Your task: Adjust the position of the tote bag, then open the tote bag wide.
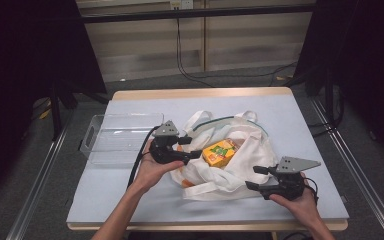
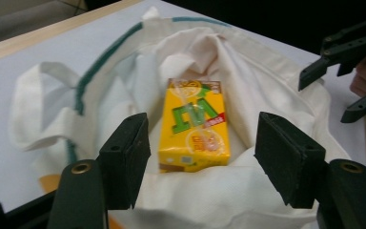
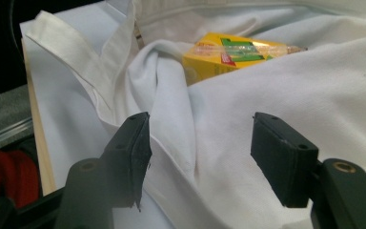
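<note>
High view: a white cloth tote bag (image 1: 230, 160) lies crumpled on the pale blue table (image 1: 300, 130), and a yellow juice carton (image 1: 220, 152) rests in its open mouth, lying flat with its printed face up. The left claw (image 1: 192, 148) sits at the bag's left edge, pointing toward the carton, its jaws spread and not touching it. The right claw (image 1: 252, 177) rests at the bag's lower right corner, jaws also spread, with nothing between them. A clear plastic bin (image 1: 120, 137) stands on the table just left of the left claw.

Left gripper view: the left claw (image 2: 202, 160) frames the juice carton (image 2: 194, 125) between its two parted black pads (image 2: 126, 157); the carton lies a little beyond them, cradled in the folds of the tote bag (image 2: 267, 105). The right claw (image 2: 348, 71) shows at the far right edge.

Right gripper view: the right claw (image 3: 200, 160) hangs open over a loose fold of the tote bag (image 3: 314, 86), near one white handle (image 3: 81, 52). The juice carton (image 3: 228, 57) peeks from the cloth farther back.
</note>
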`<control>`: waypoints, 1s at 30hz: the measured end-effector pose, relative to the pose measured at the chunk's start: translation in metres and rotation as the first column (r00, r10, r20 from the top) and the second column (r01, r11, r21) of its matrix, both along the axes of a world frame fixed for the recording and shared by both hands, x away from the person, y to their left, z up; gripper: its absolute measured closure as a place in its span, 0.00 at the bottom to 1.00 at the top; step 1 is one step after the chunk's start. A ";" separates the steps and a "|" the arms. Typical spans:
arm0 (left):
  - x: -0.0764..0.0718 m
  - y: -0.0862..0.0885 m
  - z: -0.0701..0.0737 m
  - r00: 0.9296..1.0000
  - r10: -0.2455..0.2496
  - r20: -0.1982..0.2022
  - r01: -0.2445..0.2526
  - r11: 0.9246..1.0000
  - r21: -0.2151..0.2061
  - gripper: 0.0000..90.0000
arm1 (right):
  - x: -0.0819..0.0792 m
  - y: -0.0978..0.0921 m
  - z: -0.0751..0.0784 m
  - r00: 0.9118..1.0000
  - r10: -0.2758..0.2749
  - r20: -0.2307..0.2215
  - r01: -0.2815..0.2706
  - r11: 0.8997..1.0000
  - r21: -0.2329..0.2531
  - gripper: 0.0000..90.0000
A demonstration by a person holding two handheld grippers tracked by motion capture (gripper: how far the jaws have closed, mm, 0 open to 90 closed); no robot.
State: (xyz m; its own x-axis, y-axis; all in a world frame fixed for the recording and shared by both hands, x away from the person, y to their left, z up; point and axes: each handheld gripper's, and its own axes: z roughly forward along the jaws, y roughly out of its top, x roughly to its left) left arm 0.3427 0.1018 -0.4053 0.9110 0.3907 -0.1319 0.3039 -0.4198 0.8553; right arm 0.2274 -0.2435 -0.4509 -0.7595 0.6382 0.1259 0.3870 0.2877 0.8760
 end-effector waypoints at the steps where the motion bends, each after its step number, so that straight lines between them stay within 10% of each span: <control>1: -0.001 -0.003 -0.002 1.000 0.006 0.004 -0.006 1.000 0.012 0.38 | -0.001 -0.001 0.001 1.000 -0.003 0.009 0.003 1.000 0.007 0.43; 30: -0.003 -0.042 -0.050 0.999 -0.025 0.028 0.023 0.998 0.062 0.24 | -0.004 0.001 0.003 0.999 0.002 0.038 -0.004 0.999 0.043 0.40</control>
State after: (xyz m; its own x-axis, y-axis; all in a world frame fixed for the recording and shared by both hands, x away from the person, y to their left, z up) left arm 0.3397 0.0601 -0.4550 0.9231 0.3755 -0.0825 0.2692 -0.4784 0.8359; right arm 0.2238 -0.2425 -0.4479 -0.7663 0.6304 0.1242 0.3523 0.2506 0.9017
